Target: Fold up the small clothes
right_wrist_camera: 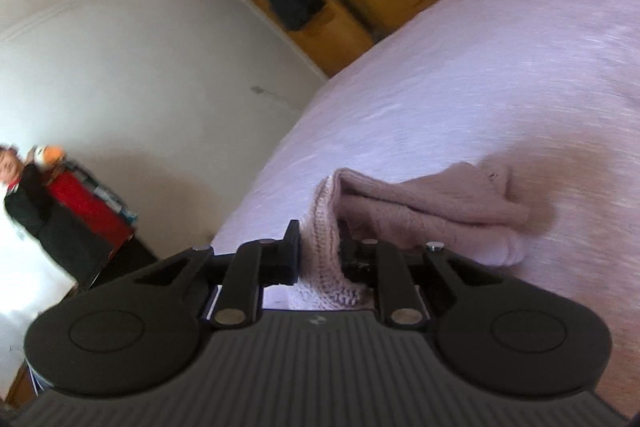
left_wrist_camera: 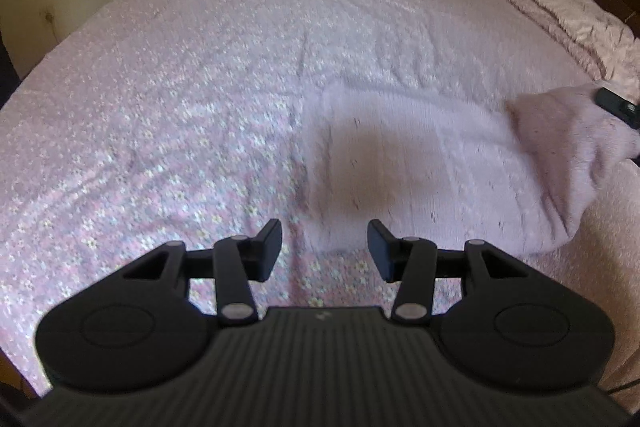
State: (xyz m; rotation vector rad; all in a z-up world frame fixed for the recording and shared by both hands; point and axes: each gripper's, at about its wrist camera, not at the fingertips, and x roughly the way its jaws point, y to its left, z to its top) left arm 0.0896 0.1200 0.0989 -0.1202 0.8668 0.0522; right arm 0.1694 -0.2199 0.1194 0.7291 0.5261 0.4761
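On the bed [left_wrist_camera: 200, 67], a pink knit garment [left_wrist_camera: 420, 167] lies flat; the right tongs [right_wrist_camera: 320, 251] pinch its ribbed edge, lifting it, apparently to fold it over. The left tongs [left_wrist_camera: 324, 251] hover wide and empty above the near hem, seemingly ready to assist.

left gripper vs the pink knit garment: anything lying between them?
Nothing lies between. In the left wrist view the left gripper, jaws open and empty, hovers over the garment's near edge, with only floral bedspread beneath. The right gripper pinches its far end.

Pale pink knit garment [left_wrist_camera: 440, 163], pink floral bedspread [left_wrist_camera: 160, 127]
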